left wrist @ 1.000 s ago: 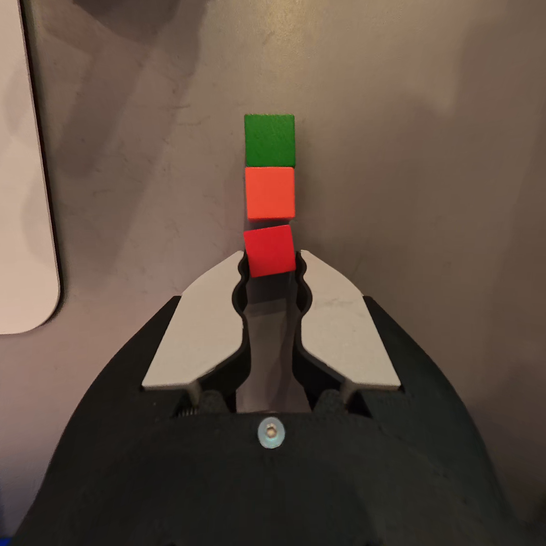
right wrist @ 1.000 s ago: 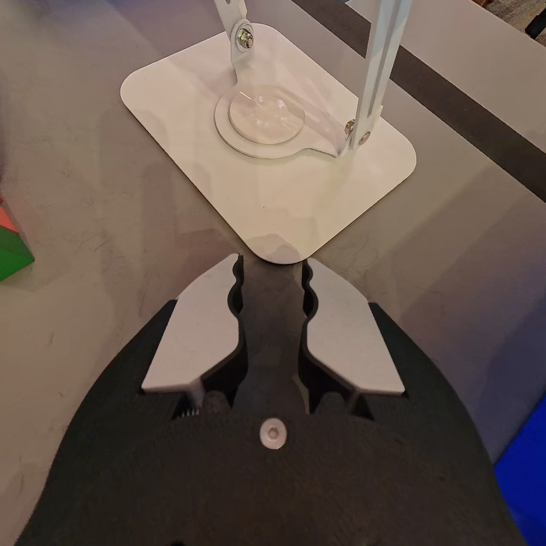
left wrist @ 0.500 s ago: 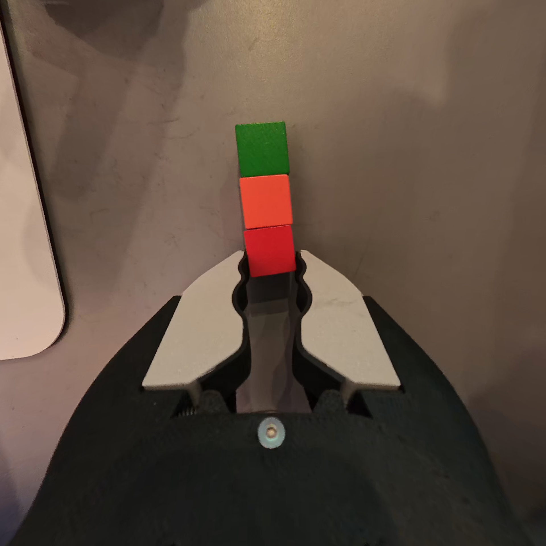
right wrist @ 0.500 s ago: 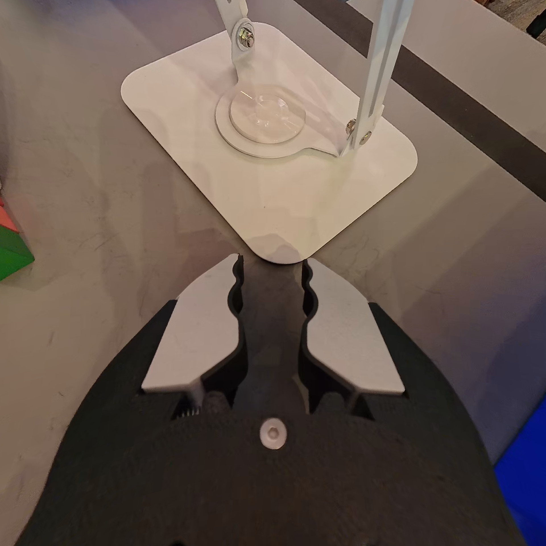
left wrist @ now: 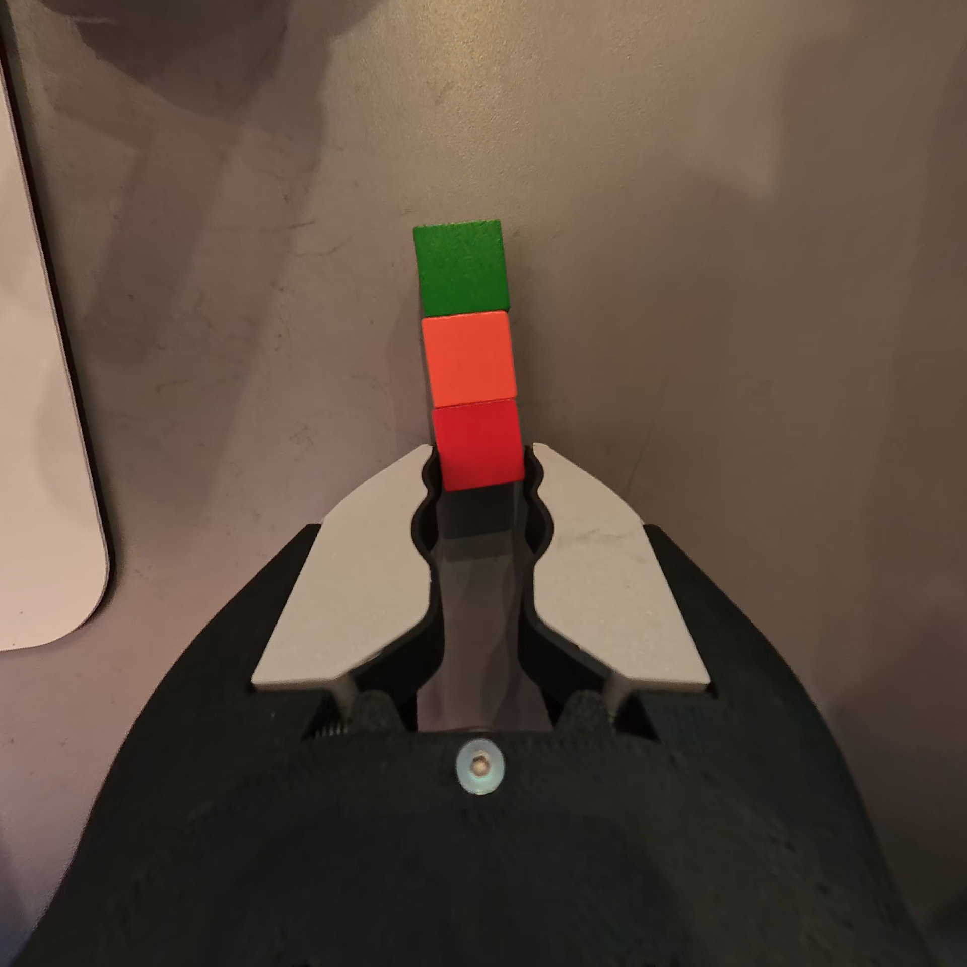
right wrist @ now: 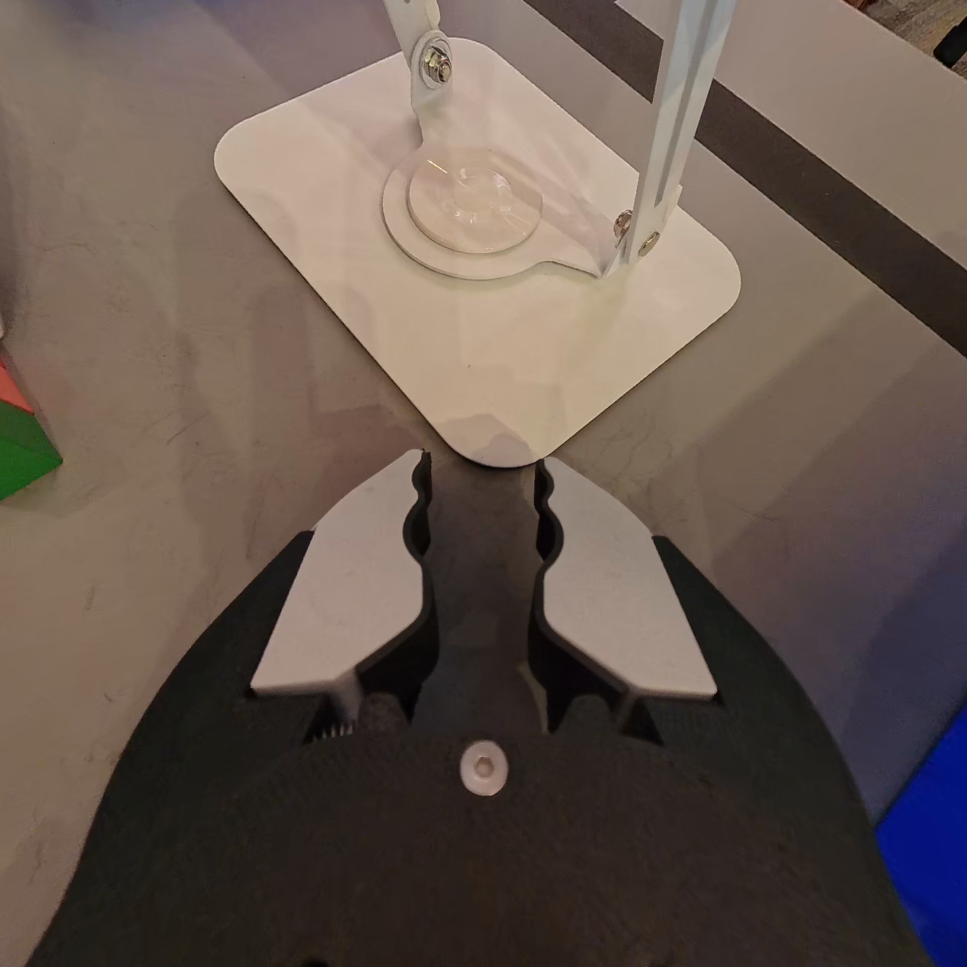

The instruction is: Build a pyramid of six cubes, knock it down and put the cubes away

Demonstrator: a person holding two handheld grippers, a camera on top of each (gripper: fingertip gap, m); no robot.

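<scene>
Here my left gripper [left wrist: 479, 460] has its fingers clamped on the red cube [left wrist: 479, 445], one pad on each side of it. The red cube touches the orange cube [left wrist: 468, 358], and beyond that one the green cube [left wrist: 460, 267] touches it too, so the three make one straight row on the grey counter [left wrist: 732, 261]. My right gripper [right wrist: 482, 463] has its fingers apart and nothing is between them. It is over the counter, just at the near corner of a white base plate [right wrist: 471, 377] that carries a clear suction cup [right wrist: 473, 206] and white stand arms [right wrist: 675, 115]. At the left edge of the right wrist view, the green and orange cubes show only in part.
</scene>
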